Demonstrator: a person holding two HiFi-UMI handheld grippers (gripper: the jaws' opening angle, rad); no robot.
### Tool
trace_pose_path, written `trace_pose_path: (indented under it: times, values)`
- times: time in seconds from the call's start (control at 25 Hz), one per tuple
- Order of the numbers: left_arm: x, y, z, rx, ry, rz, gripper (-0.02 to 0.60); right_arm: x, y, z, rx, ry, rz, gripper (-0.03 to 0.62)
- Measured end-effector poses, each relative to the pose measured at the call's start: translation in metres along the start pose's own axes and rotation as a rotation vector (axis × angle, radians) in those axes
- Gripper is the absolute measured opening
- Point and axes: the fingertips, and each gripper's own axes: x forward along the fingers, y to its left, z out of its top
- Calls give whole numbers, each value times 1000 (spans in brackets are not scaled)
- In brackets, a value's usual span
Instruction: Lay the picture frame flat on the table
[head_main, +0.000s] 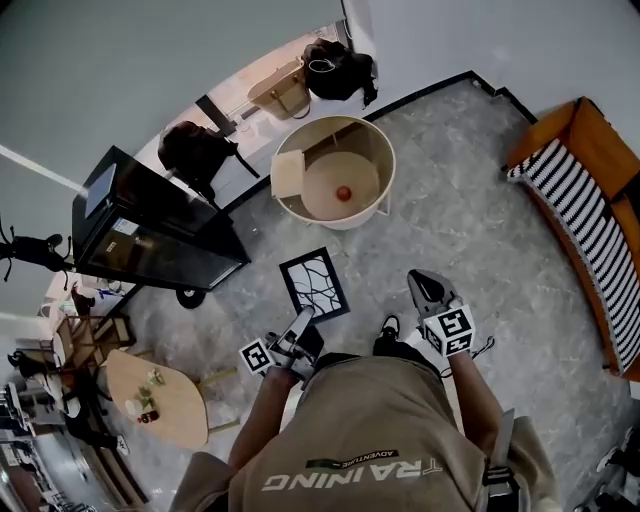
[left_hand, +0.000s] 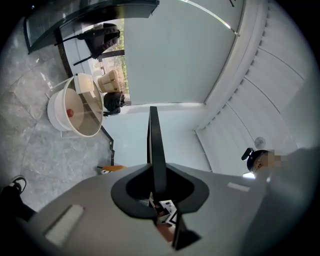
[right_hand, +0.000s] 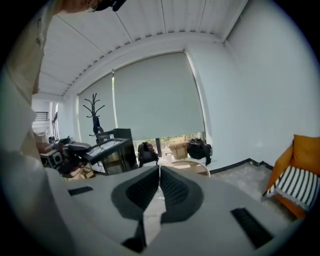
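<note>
Gripping the picture frame by its lower edge, the left gripper had its fingers pinched narrow on the thin black border. In the left gripper view the frame stood edge-on between them like a blade. The right gripper carried nothing, its fingers pressed together.

The frame hung in the air over the marble floor, at 12 o'clock from the left gripper, with its white face of black branching lines turned up. So the pick-up was done and the laying-down was all to come. The round rimmed desk sat farther out at 12 o'clock, well apart, and a small oval wooden desk lay at 8 o'clock. Which one was the target was hard to call, probably the round one ahead.

The writing was upside down on the person's shirt: "TRAINING", with a small "ADVENTURE" label beside it.
</note>
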Motion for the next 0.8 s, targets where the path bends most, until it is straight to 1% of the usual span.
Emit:
trace_pose_path:
  times: [0.12,0.28,0.4,0.56,0.68,0.8]
  values:
    - [28,11,7,5,-10,10,49,12,-13,-6,-62,53,47,9]
    - [36,25,15,-41,-37,51,49,27,-2,-14,-159,80,108,9]
    - [40,35,23,-48,-50,72,49,41,4,-17,-147,92,153,9]
    - [42,50,45,-64,-67,71,49,70,11,-16,-139,98,188,9]
    - [54,63,79,-89,-60,76,49,106,9,1,-139,106,186,9]
    - [73,78,113,-116,-59,62,49,138,-4,14,-139,121,156,9]
